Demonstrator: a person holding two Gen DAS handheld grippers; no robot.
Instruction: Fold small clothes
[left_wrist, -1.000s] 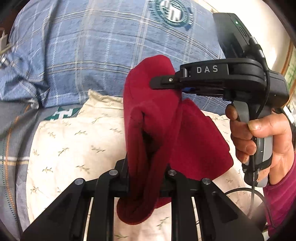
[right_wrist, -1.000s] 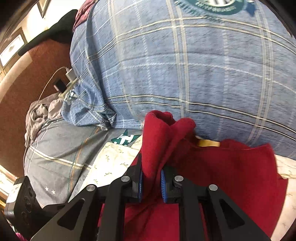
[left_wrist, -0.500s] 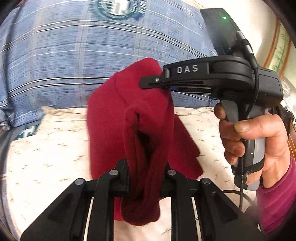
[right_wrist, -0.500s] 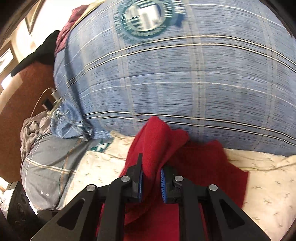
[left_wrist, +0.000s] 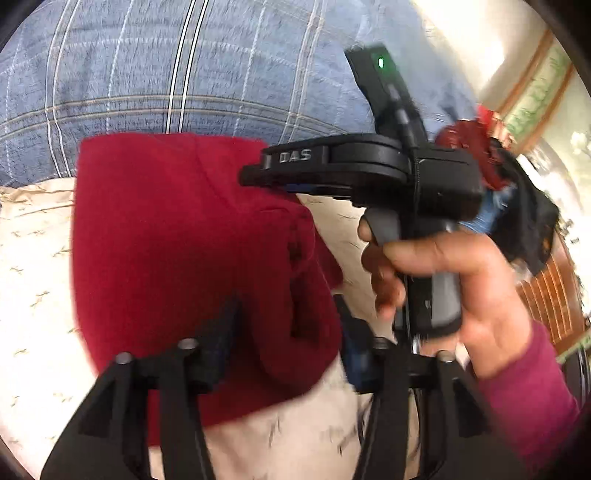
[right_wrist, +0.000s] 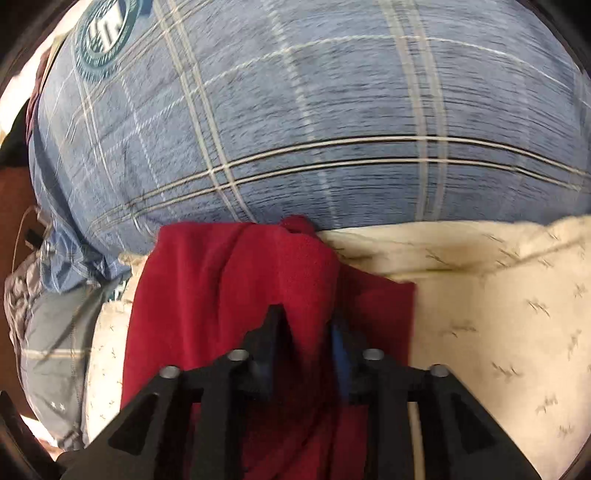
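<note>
A dark red garment (left_wrist: 177, 229) lies folded on the cream sheet (left_wrist: 33, 280), its far edge against the blue plaid duvet. In the left wrist view my left gripper (left_wrist: 286, 332) is low over its near edge. The jaws are opening, and a thick fold of red cloth sits loose between them. My right gripper (left_wrist: 255, 179), held by a hand (left_wrist: 443, 273), hovers over the garment's far right corner. In the right wrist view the right gripper (right_wrist: 304, 328) is also opening, with a ridge of the red garment (right_wrist: 229, 280) standing between its fingers.
The blue plaid duvet (right_wrist: 332, 110) bulges behind the garment. The cream sheet (right_wrist: 498, 314) spreads to the right. Grey bedding (right_wrist: 51, 339) lies at the left. A heap of red and dark clothes (left_wrist: 476, 147) sits at the right, near wooden furniture.
Both grippers carried the hanging red garment sideways and down onto the cream sheet. It now lies flatter, and both pairs of jaws have parted from their tight pinch.
</note>
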